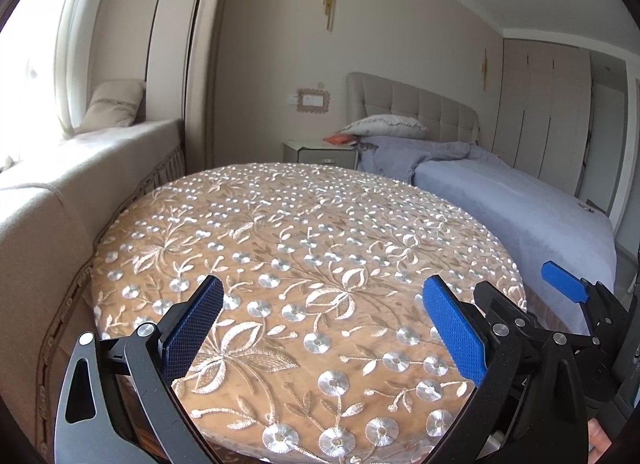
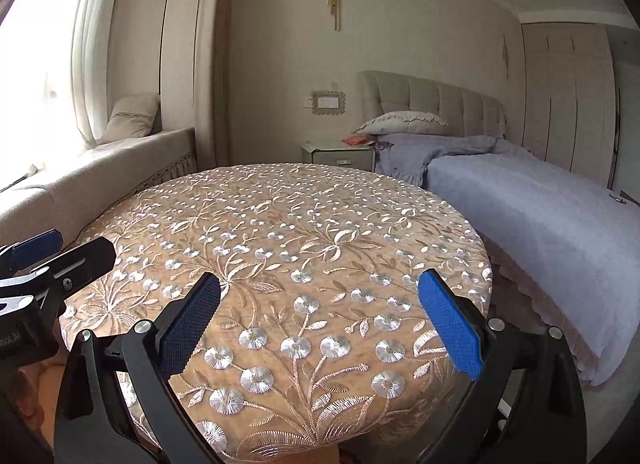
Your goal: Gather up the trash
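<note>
Embroidered cloth covers the round desk (image 1: pixel 304 248), and no trash shows on it. You hold the left hand-held gripper (image 1: pixel 320 324) and right hand-held gripper (image 2: pixel 316 324) spread, empty. Scan toward the bedside cabinet (image 1: pixel 320 152) before reaching.

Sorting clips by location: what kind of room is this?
A bedroom, most likely: a bed with a padded headboard, a pillow, and a nightstand beside it.
</note>
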